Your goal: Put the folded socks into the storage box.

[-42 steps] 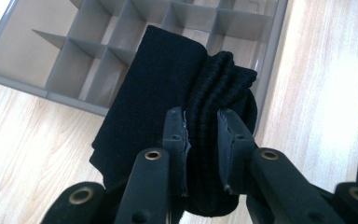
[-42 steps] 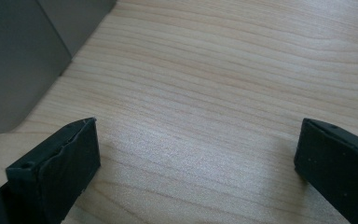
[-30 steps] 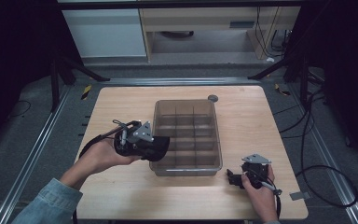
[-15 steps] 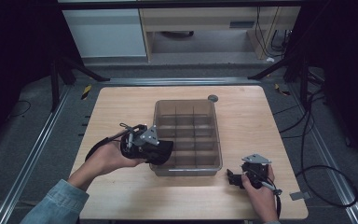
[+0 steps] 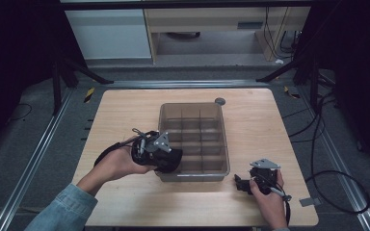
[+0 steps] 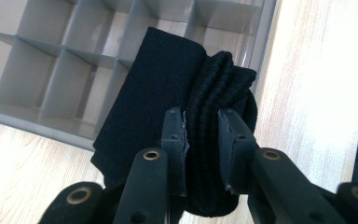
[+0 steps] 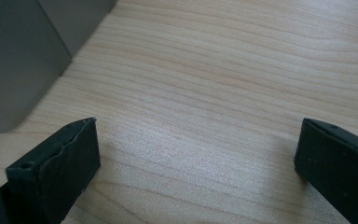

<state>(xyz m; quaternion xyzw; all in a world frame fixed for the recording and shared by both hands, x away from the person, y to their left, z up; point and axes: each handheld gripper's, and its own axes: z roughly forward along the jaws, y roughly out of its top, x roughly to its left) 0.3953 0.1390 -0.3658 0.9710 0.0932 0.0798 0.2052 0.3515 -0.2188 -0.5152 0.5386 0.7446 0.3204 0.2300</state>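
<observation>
Left gripper (image 6: pixel 200 135) pinches a folded black sock (image 6: pixel 177 102) above the near-left corner of the bin (image 5: pixel 192 174) | right gripper (image 7: pixel 196 168) rests wide open, empty, on the table (image 5: pixel 125 115) | risk: loose folds may snag a divider and sit proud of the cell.

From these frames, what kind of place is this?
Probably a lab recording station, not a home: a wooden table on a metal frame with floor rails, dark surroundings, loose cables, and a divided bin set out for a sorting exercise.
</observation>
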